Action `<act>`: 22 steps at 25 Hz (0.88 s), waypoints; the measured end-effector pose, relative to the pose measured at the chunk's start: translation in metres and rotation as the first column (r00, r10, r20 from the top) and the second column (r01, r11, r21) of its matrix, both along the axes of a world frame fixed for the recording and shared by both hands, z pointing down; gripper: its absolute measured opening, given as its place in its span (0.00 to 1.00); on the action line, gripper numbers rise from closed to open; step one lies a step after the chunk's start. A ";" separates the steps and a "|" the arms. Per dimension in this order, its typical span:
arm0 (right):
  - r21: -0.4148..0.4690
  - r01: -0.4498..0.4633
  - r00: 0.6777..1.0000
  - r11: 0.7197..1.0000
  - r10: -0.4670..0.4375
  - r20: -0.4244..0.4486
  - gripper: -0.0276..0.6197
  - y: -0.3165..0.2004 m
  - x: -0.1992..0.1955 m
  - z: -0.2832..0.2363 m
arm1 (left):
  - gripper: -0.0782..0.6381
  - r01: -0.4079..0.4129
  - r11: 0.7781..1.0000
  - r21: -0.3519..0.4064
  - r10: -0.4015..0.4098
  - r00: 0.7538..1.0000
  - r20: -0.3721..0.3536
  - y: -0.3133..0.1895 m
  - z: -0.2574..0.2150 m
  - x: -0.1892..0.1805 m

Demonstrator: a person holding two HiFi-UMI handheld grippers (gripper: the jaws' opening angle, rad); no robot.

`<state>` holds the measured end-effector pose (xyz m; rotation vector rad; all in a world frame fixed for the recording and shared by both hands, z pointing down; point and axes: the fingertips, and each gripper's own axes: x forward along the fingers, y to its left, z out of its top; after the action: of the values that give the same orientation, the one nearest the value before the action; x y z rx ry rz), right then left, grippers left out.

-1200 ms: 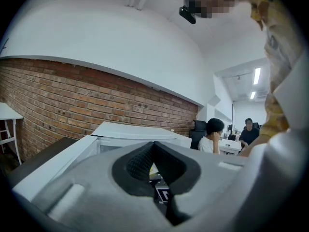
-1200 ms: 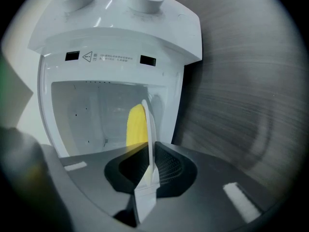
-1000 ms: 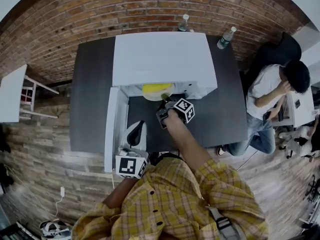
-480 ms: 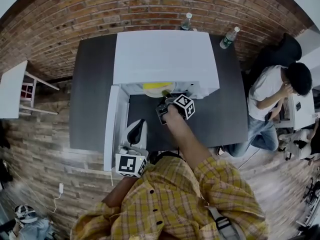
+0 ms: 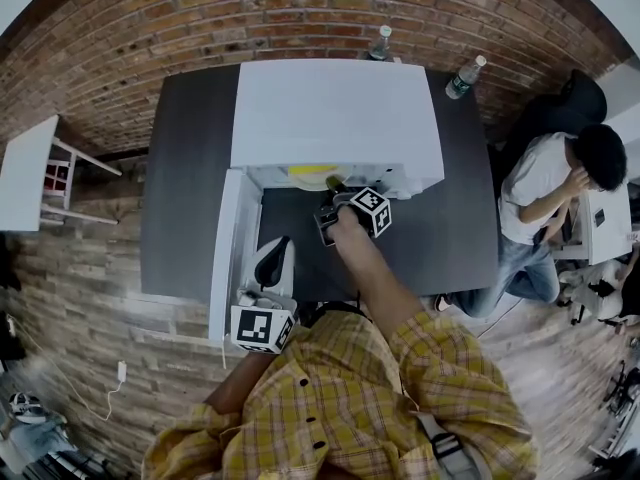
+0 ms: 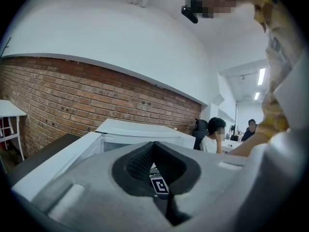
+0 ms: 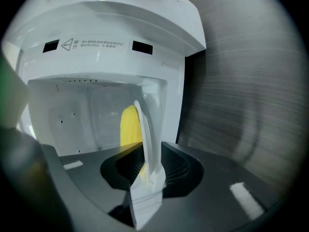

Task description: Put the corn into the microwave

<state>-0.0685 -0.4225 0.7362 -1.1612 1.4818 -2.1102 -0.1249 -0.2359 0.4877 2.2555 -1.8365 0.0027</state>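
The white microwave (image 5: 335, 108) stands on a dark table (image 5: 185, 168), its door (image 5: 222, 258) swung open to the left. My right gripper (image 5: 333, 188) reaches into the opening. In the right gripper view a white plate (image 7: 147, 129) stands edge-on between the jaws of my right gripper (image 7: 149, 166), with the yellow corn (image 7: 129, 127) behind it inside the microwave (image 7: 106, 42). The jaws are opening and gaps show on both sides of the rim. A strip of yellow corn (image 5: 312, 171) shows under the microwave's top. My left gripper (image 5: 272, 260) hangs by the door, jaws shut and holding nothing.
Two water bottles (image 5: 380, 40) (image 5: 468, 73) stand behind the microwave at the brick wall. A seated person (image 5: 555, 183) is at the right beyond the table's end. A small white table (image 5: 25, 178) stands at the left.
Less of the yellow corn shows at the microwave's mouth than a second ago; it sits deeper inside. The right gripper has edged slightly toward the opening. The left gripper has not moved.
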 end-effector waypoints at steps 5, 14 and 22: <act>-0.013 -0.003 1.000 1.000 0.003 -0.004 0.21 0.001 -0.001 0.001 | 0.11 0.001 1.000 -0.006 -0.001 1.000 -0.009 0.001 0.002 -0.001; -0.021 -0.022 1.000 1.000 0.022 -0.017 0.30 -0.002 -0.001 -0.004 | 0.11 -0.004 1.000 -0.011 0.004 1.000 -0.010 0.004 0.002 0.000; -0.005 -0.018 1.000 1.000 0.017 -0.013 0.30 0.013 0.001 -0.008 | 0.11 -0.012 1.000 0.002 0.012 1.000 -0.013 0.012 -0.001 -0.004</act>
<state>-0.0674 -0.4097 0.7283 -1.1874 1.4673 -2.1001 -0.1284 -0.2234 0.4863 2.2625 -1.8176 -0.0110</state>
